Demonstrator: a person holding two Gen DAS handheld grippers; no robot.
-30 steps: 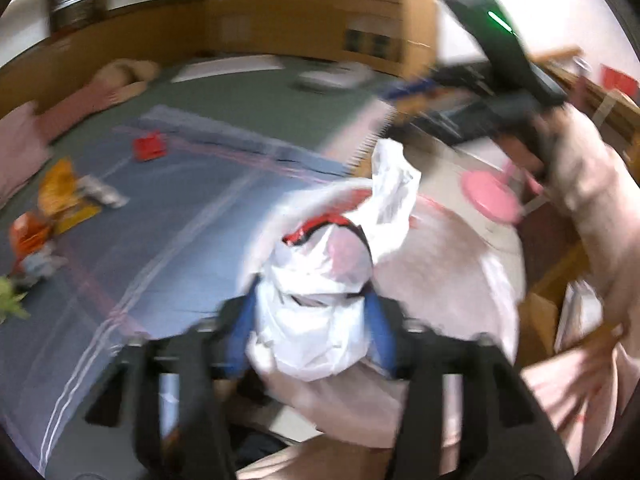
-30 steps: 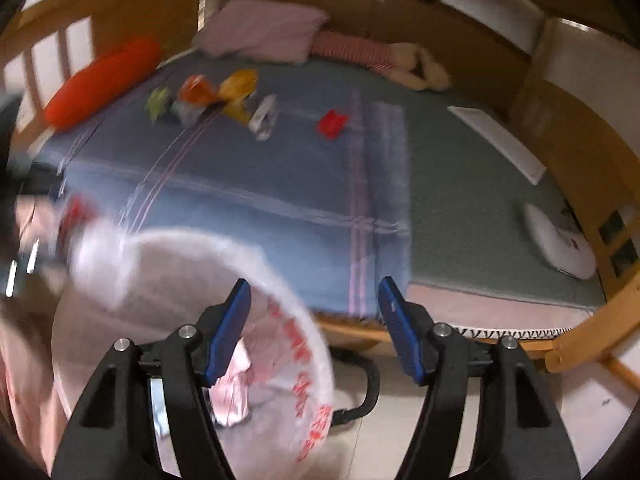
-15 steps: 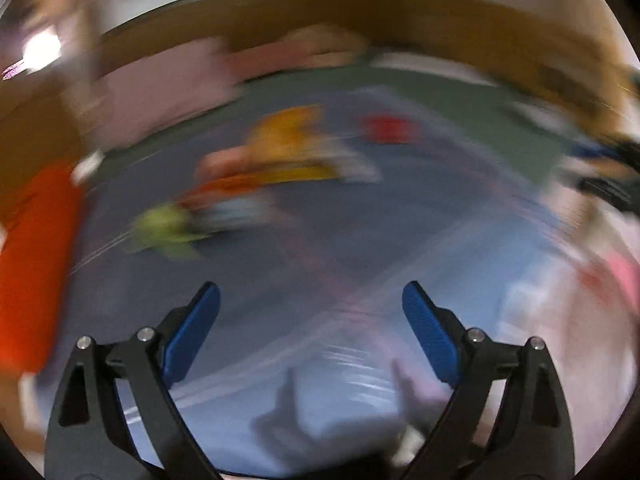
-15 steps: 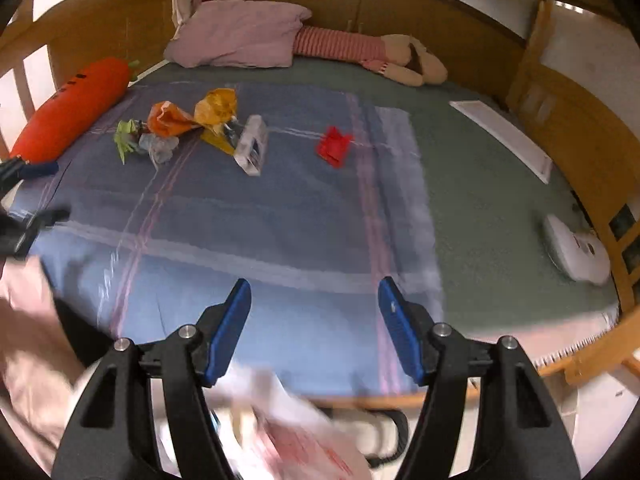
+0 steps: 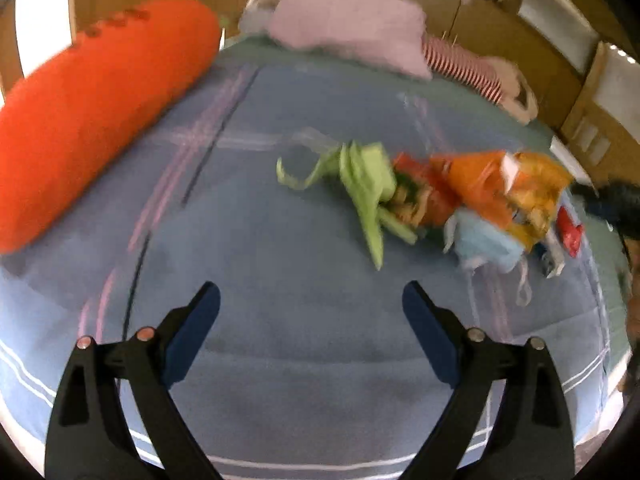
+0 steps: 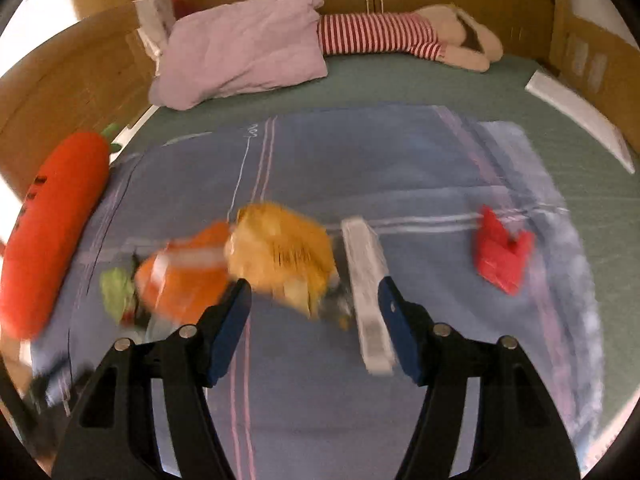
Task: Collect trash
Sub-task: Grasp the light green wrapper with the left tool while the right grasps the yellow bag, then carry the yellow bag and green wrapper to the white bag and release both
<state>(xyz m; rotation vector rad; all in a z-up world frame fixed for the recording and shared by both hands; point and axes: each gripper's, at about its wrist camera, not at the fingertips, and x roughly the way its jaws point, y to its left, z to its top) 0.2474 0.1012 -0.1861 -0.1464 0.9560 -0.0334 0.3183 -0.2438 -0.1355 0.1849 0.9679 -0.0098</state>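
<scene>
Trash lies in a loose pile on the blue blanket (image 5: 280, 240). In the left wrist view I see a green wrapper (image 5: 364, 184), an orange packet (image 5: 476, 184), a yellow packet (image 5: 536, 192), a pale blue piece (image 5: 484, 244) and a red wrapper (image 5: 570, 232). My left gripper (image 5: 311, 312) is open and empty, short of the pile. In the right wrist view the yellow packet (image 6: 280, 256), orange packet (image 6: 184, 280), green wrapper (image 6: 116, 292), a white wrapper (image 6: 366, 288) and the red wrapper (image 6: 502, 256) show. My right gripper (image 6: 314, 304) is open, just before the yellow packet.
A big orange carrot cushion (image 5: 88, 112) lies along the blanket's left side, also in the right wrist view (image 6: 48, 232). A pink pillow (image 6: 240, 48) and a striped plush toy (image 6: 400, 36) lie at the headboard. A white flat object (image 6: 576, 116) lies at the right.
My left gripper let go of the white bag and swung over to the bed, close to the trash. My right gripper moved forward over the blanket up to the pile.
</scene>
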